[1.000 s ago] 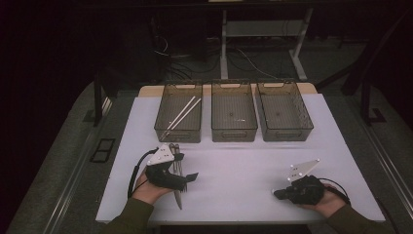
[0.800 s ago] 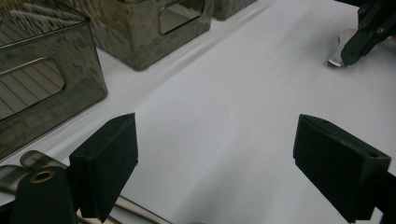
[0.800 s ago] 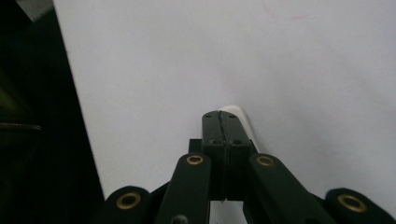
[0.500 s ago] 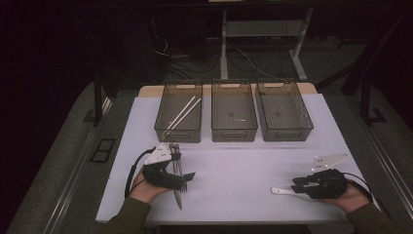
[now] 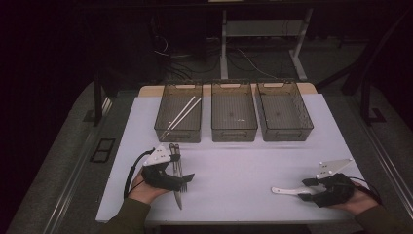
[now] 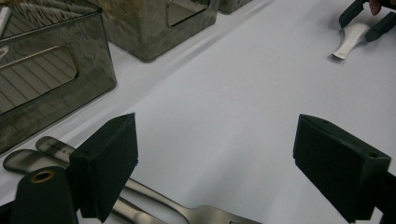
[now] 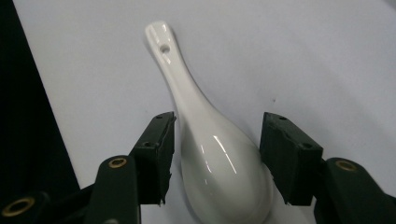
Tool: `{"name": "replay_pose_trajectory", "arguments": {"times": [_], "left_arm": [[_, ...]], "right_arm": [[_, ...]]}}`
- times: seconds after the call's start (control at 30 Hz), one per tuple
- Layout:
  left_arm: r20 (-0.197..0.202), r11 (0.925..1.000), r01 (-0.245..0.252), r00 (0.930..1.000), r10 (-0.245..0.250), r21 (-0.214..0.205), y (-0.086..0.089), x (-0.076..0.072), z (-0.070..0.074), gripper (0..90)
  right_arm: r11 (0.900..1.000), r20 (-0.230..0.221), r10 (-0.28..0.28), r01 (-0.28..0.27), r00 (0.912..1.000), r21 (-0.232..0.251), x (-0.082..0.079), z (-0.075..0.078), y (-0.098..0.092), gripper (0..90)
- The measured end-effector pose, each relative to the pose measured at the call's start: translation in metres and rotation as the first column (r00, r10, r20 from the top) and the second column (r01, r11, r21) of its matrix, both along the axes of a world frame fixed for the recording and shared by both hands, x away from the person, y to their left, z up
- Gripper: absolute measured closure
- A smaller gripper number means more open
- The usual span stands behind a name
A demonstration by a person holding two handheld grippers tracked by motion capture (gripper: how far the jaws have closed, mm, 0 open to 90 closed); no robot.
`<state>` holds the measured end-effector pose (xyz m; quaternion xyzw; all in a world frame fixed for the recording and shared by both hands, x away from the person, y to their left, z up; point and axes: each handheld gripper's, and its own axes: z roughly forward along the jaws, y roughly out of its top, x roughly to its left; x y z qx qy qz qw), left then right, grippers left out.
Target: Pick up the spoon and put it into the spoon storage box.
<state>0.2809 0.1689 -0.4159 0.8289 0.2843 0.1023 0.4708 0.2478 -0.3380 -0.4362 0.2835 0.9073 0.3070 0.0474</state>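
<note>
The right gripper (image 7: 215, 154) straddles the bowl of a white ceramic spoon (image 7: 210, 149) lying on the white table (image 5: 234, 180). Its jaws have just been opening and stand about half apart, each pad just off the bowl's flank, so nothing is gripped; judging by that, the spoon has been set down or is being lined up. The spoon's long axis runs straight out from between the jaws, its handle (the end with a small hole) pointing away from the claw.

The left gripper (image 6: 219, 158) rests wide open and empty, with a metal fork (image 6: 210, 217) and a second piece of cutlery just beneath and behind its left pad. Farther ahead stand three grey bins (image 5: 234, 114); chopsticks (image 5: 184, 113) lie in the leftmost.
</note>
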Motion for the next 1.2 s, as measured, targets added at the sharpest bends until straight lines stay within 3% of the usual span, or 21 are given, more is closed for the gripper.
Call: {"name": "replay_pose_trajectory", "arguments": {"times": [0.1,0.37,0.73,0.97,1.03,1.07,1.1,1.2], "left_arm": [[0.0,1.0,0.001,1.0,-0.001,0.0,0.0002,-0.0001,0.0,12.8],[0.001,1.0,0.0,1.0,0.0,-0.001,-0.0001,-0.0001,0.0003,12.8],[-0.003,1.0,-0.003,1.0,0.003,-0.009,0.0002,0.0,0.0005,12.8],[-0.005,1.0,-0.002,1.0,0.002,-0.009,0.0009,0.0002,0.001,12.9],[-0.006,0.9999,-0.004,1.0,0.004,-0.014,0.0008,0.0,0.0011,12.9],[-0.006,0.9999,-0.005,1.0,0.005,-0.015,0.0009,-0.0001,0.0011,12.9],[-0.006,0.9999,-0.005,1.0,0.005,-0.016,0.001,-0.0001,0.0011,12.9],[-0.007,0.9999,-0.004,1.0,0.004,-0.014,0.001,0.0,0.0012,12.9]], "right_arm": [[0.9992,0.01,0.012,-0.012,0.9999,-0.039,-0.0013,-0.0017,0.0013,45.6],[0.9975,0.033,0.022,-0.019,0.9992,-0.067,-0.0046,-0.0019,0.0024,47.9],[0.997,0.018,-0.008,0.009,0.9998,-0.077,-0.0022,-0.0003,0.0049,50.4],[0.9979,0.0,-0.03,0.03,0.9995,-0.057,-0.0003,0.0004,0.0044,52.1],[0.9987,0.008,-0.034,0.035,0.9994,-0.037,-0.0005,0.0024,0.0042,58.8],[0.9994,0.009,-0.026,0.027,0.9996,-0.021,-0.0002,0.0049,0.0038,74.8],[0.9995,0.04,-0.017,0.018,0.9991,-0.026,-0.0016,0.0067,0.0042,81.7],[0.9997,0.031,-0.012,0.012,0.9994,-0.021,-0.0006,0.0055,0.0031,81.1]]}}
